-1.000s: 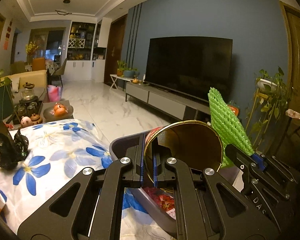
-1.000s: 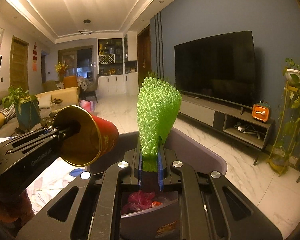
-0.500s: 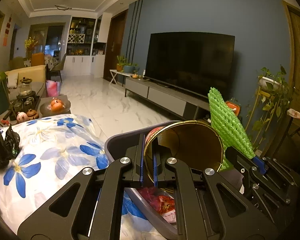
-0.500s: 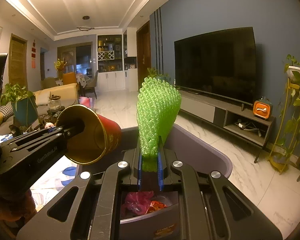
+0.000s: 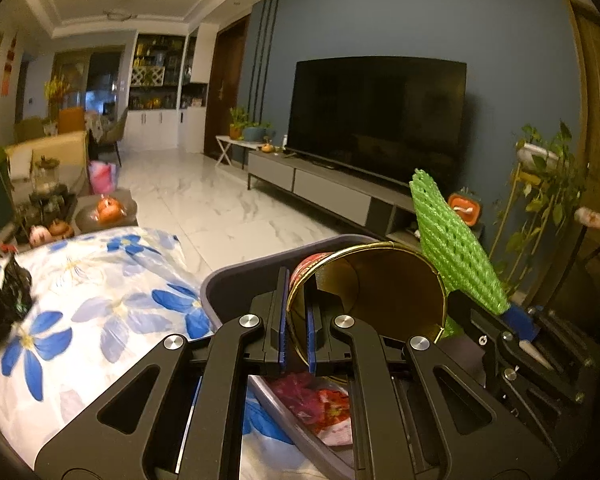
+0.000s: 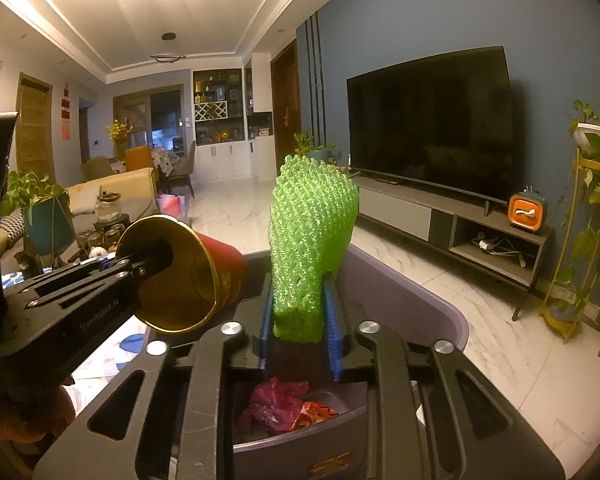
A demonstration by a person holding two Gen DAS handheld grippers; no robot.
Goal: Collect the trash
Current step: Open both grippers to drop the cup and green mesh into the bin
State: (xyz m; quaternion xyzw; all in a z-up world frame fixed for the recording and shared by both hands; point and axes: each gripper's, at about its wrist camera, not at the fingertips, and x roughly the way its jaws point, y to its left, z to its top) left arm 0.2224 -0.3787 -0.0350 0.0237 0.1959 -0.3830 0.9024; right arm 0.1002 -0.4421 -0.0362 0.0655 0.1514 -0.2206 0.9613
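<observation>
In a blue-walled living room, above one floral tablecloth (image 5: 80, 304) and one grey bin (image 6: 432, 304), the left gripper (image 5: 296, 332) pinches one cup (image 5: 364, 284) while the right gripper (image 6: 300, 320), jaws just widening, loosely brackets one green foam net (image 6: 312, 240).

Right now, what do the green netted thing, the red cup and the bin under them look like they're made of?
Green sleeve: soft foam mesh, matte, judging by its open bumpy netting, which bulges between the blue pads.
Red cup: probably foil-lined paper; shiny gold inside, thin rolled rim.
Bin: likely moulded plastic, smooth grey-purple, rounded rim.
</observation>
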